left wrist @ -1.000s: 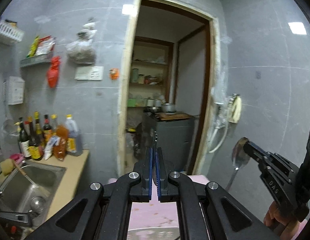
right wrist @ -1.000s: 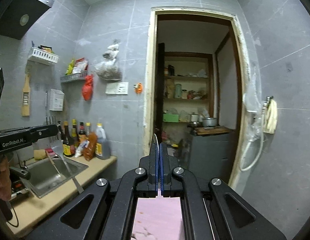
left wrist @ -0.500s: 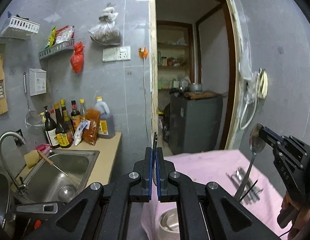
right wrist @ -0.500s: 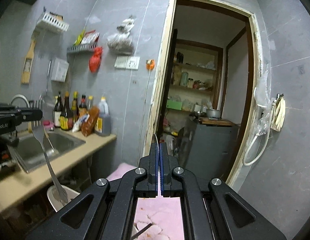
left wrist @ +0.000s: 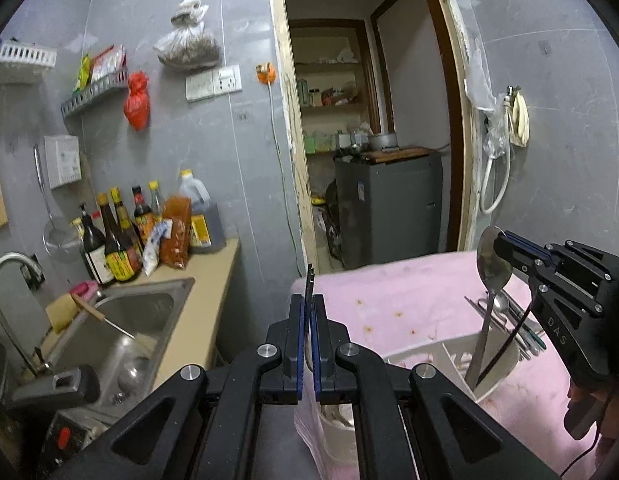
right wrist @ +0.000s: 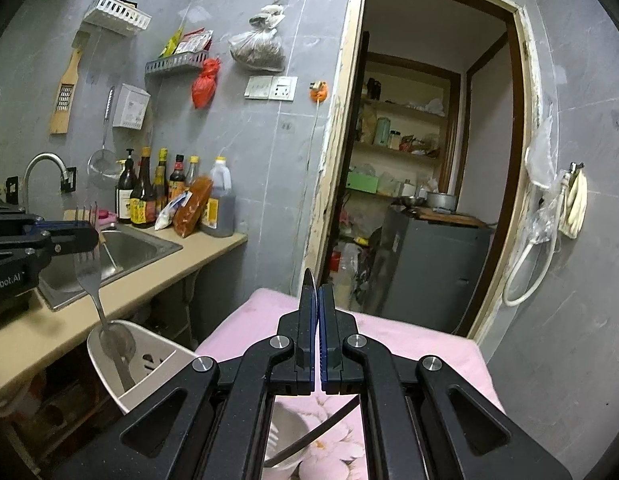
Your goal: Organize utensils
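My left gripper (left wrist: 308, 308) is shut on a metal fork (left wrist: 309, 282), which shows edge-on between the pads. In the right wrist view the fork (right wrist: 87, 268) hangs tines up from that gripper (right wrist: 75, 236), its handle down inside the white utensil holder (right wrist: 157, 356). My right gripper (right wrist: 318, 296) is shut on a metal spoon (right wrist: 308, 280). The left wrist view shows the spoon (left wrist: 492, 260) bowl up in that gripper (left wrist: 505, 246), its handle reaching into the holder (left wrist: 449, 354). The holder stands on the pink cloth (left wrist: 389, 292).
Several loose utensils (left wrist: 509, 316) lie on the cloth behind the holder. To the left are a steel sink (left wrist: 129, 320), a tap and sauce bottles (left wrist: 121, 240) on a beige counter. An open doorway with a grey cabinet (left wrist: 389, 200) lies ahead.
Both grippers have sunk and tipped downward. The pink table and white holder came into view, and the handles of the fork and spoon went down into the holder.
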Demonstrator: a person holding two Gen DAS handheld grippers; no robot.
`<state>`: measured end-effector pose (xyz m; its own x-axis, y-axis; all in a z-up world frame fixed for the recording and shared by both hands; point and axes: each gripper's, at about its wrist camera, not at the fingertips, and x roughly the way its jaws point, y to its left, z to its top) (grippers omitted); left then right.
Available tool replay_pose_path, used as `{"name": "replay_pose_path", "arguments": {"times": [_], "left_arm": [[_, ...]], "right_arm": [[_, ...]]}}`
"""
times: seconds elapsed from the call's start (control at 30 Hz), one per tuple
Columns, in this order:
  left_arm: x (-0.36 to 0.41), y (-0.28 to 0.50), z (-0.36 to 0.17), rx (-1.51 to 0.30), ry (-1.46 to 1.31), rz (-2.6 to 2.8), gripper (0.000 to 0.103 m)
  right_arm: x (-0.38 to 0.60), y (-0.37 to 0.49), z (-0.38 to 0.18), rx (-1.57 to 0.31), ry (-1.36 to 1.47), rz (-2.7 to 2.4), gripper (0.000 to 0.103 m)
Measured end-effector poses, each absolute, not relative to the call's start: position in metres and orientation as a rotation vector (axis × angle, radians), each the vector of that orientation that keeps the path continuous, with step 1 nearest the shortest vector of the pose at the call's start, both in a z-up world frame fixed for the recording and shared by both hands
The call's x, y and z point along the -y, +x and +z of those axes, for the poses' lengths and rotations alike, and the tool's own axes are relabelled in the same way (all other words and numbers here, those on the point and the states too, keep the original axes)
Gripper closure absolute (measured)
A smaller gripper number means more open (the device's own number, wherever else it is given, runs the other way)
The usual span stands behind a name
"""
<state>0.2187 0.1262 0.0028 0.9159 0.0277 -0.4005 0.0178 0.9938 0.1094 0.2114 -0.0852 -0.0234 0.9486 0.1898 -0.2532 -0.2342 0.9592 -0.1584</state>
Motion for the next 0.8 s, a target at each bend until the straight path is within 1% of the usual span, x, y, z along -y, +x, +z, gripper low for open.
{"name": "replay_pose_path", "arguments": {"times": [0.3,0.37,0.5,0.53,0.63,0.7,0.77,0.8], "left_arm": [[-0.12,0.225,-0.018,-0.476,0.088,-0.033,0.099],[-0.118,0.226,-0.02,-0.494,0.076,-0.051,0.098],[-0.122,0.229,-0.021,-0.527,-0.009,-0.084,0.097],[-0.125,0.231,-0.02,-0.54,-0.051,-0.094,0.096],[-0.135,0.235,-0.02,-0.569,-0.159,-0.1,0.095],[-0.137,0.235,-0.02,-0.576,-0.2,-0.098,0.09],[-0.137,0.232,-0.018,-0.576,-0.219,-0.091,0.081],[-0.136,0.231,-0.017,-0.573,-0.226,-0.089,0.079]], "right_arm": [[0.09,0.212,-0.041,-0.296,-0.157,0.298,0.101],[0.094,0.213,-0.044,-0.316,-0.142,0.327,0.1],[0.103,0.213,-0.044,-0.351,-0.111,0.366,0.098],[0.105,0.214,-0.044,-0.357,-0.103,0.372,0.096],[0.113,0.214,-0.038,-0.363,-0.069,0.391,0.084],[0.119,0.212,-0.033,-0.36,-0.05,0.404,0.08],[0.125,0.212,-0.027,-0.359,-0.038,0.409,0.078],[0.129,0.212,-0.023,-0.357,-0.03,0.408,0.076]]}}
